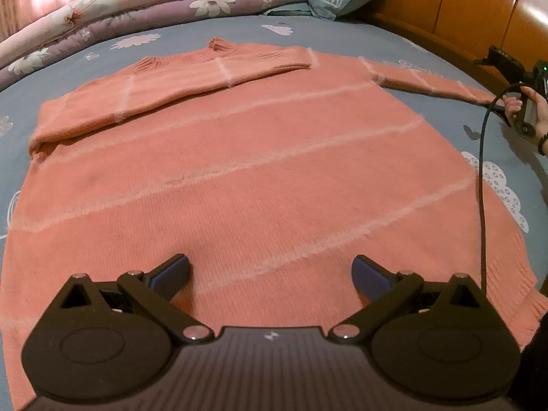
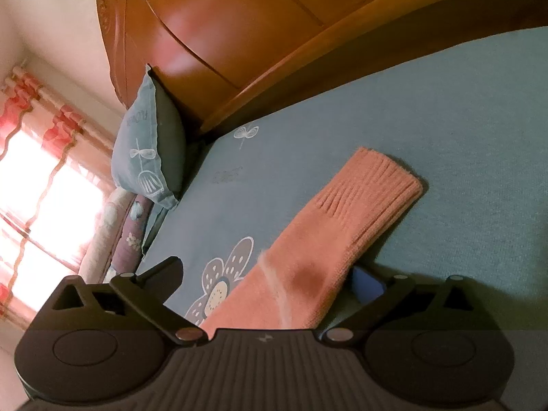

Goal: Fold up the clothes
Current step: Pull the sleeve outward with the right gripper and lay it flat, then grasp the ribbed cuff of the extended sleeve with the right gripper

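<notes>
We see one sweater, salmon pink with pale stripes, spread flat on one bed with a blue sheet. One sleeve is folded across the sweater's chest. The other sleeve stretches out sideways from the sweater toward the wooden headboard.

We hold two tongs. Our left tongs hover over the sweater's lower body, fingers wide apart, nothing between them. Our right tongs sit at the outstretched sleeve, fingers wide apart, with the sleeve lying between them on the sheet. The ribbed cuff lies beyond the fingertips. The right finger is just beside the sleeve's edge; we cannot tell if it touches.

One pillow leans against the headboard, well apart from the sweater. One floral quilt lies folded beyond the sweater's collar.
</notes>
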Available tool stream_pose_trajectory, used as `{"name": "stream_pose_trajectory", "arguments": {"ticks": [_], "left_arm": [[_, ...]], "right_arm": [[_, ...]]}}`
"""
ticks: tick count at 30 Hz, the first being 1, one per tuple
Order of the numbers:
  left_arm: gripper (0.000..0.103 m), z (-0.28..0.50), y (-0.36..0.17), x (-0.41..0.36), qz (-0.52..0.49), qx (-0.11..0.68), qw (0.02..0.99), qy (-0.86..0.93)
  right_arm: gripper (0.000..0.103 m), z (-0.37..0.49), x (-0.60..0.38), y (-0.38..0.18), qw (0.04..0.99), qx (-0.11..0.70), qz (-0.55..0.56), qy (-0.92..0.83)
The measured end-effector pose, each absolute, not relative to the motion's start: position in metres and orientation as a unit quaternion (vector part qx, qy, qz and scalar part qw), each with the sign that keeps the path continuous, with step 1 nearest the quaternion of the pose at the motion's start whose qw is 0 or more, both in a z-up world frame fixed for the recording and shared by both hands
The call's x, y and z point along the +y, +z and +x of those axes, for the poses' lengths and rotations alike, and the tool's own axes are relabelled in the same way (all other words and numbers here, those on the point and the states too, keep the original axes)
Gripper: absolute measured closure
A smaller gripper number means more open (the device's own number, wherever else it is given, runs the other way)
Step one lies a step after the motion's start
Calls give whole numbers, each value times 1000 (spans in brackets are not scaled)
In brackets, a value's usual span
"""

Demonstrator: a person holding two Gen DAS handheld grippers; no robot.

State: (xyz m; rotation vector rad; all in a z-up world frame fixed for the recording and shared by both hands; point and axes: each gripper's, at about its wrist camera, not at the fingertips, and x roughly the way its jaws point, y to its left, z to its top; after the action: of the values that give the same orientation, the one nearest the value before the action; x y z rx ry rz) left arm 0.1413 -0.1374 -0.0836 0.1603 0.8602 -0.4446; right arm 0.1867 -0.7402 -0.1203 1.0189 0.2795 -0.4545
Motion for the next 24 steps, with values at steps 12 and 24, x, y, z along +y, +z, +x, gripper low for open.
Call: {"name": "stream_pose_trajectory", "arguments": {"ticks": [12,24], "left_arm": [[2,143,-84,-134,76,412,882,-217],[2,141,-86,-135,76,407,884,-218]], "right_arm": [[0,191,-743,-122,843,121,475,-219],[7,163,-772,-138,834,51,537,-118]]}}
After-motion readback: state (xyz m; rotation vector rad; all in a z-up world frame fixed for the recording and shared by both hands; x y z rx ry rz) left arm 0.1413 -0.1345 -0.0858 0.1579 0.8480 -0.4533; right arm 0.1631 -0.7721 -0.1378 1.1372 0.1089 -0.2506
